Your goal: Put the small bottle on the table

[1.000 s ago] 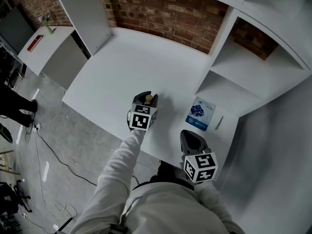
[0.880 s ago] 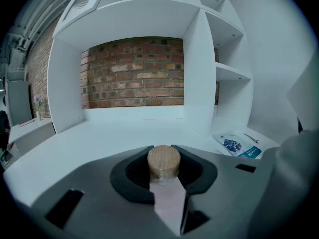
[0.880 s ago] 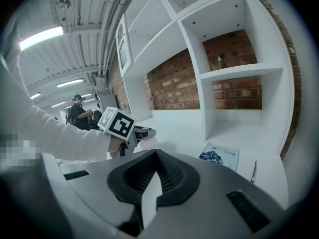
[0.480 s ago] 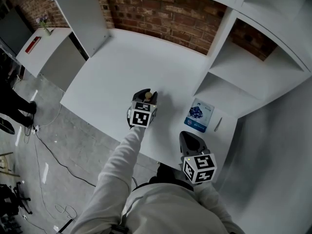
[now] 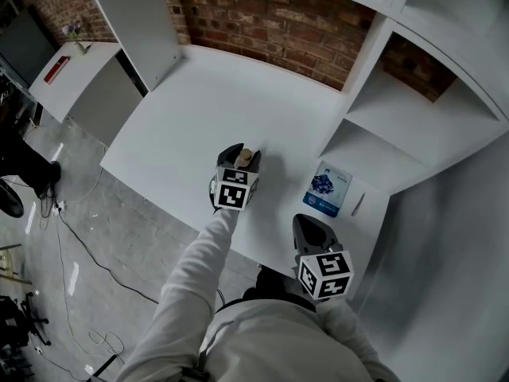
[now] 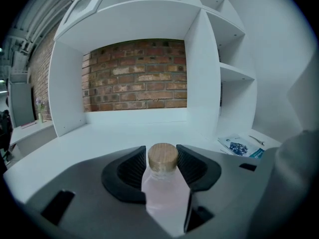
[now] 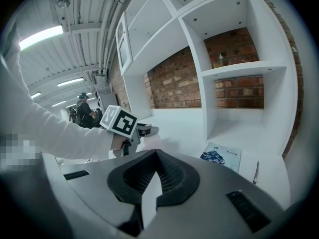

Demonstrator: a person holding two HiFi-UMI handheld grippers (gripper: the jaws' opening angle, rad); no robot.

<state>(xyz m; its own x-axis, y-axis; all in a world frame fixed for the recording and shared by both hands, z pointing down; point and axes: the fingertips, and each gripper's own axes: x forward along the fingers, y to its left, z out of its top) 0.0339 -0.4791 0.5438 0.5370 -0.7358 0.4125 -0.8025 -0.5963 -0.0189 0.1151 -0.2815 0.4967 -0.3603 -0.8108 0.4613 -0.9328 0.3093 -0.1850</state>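
The small bottle (image 5: pixel 245 158) is clear with pale pink liquid and a wooden cap. It stands upright on the white table (image 5: pixel 199 94), near the front middle. My left gripper (image 5: pixel 240 154) is around it and its jaws are opening. In the left gripper view the bottle (image 6: pixel 163 185) sits between the ribbed pads (image 6: pixel 133 167), with a dark gap on its right side. My right gripper (image 5: pixel 312 228) hovers near the table's front right edge, shut and empty; its pads meet at the tip (image 7: pixel 157 156).
A blue and white booklet (image 5: pixel 327 186) lies right of the bottle, with a pen (image 5: pixel 357 204) beside it. White shelf uprights and a brick wall (image 5: pixel 270 22) close the back and right. Cables trail on the floor at left (image 5: pixel 87 253).
The left gripper's jaws have spread apart around the bottle, and the wooden cap shows more plainly between them. Both grippers stay about where they were.
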